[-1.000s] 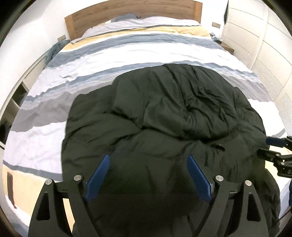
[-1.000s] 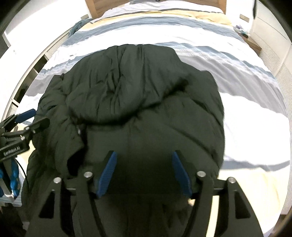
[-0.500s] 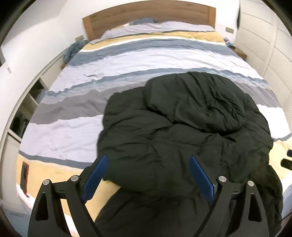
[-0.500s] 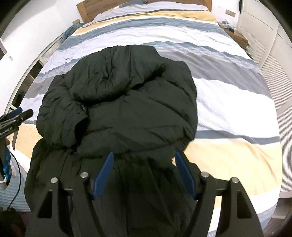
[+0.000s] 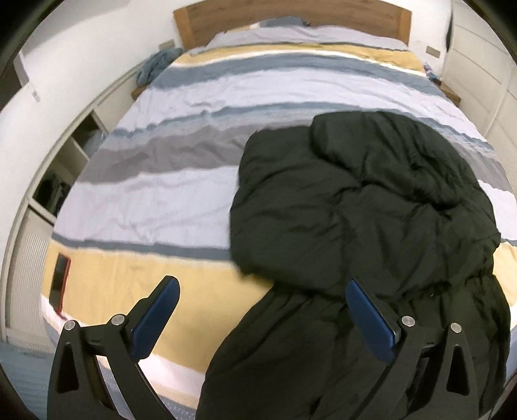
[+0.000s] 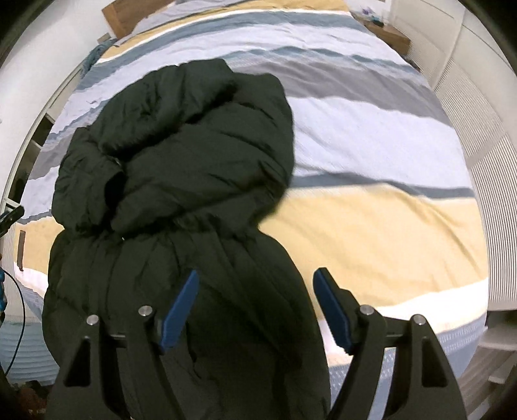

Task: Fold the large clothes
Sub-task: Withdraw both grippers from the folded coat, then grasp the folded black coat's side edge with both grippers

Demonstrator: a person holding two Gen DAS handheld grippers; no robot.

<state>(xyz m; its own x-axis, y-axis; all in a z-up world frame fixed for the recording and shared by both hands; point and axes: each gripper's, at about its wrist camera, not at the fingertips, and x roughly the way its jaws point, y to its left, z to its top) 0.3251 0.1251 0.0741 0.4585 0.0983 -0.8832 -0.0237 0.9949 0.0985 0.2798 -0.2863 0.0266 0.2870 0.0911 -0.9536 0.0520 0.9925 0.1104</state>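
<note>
Left wrist view. Left gripper spread wide, nothing between the blue pads. Coat, dark and padded, fills the right half of the frame: upper part bunched on the bed, lower part draped over the near edge toward bottom centre. The left pad sits over bare yellow stripe, the right pad over the coat's waist. Small dark flat item with red edge at lower left on the cover; cannot tell what it is. Headboard at top.

Right wrist view. Right gripper also spread wide and empty, held above the hanging skirt of the coat. Coat occupies left and centre; the bulk is doubled over itself at upper left, with a gathered waist at mid-frame. Bare bed at right. A sliver of the other tool shows at the left edge.

Handling, my judgement. Padded fill: soft, bulky, springy, moderately heavy for cloth; shell looks smooth, likely slippery. A thin pinch would probably slide off. Better to take a thick bite at the hem corners or side seams of the hanging part, one gripper per side, then lift it onto the bed. Folds may puff back open.
</note>
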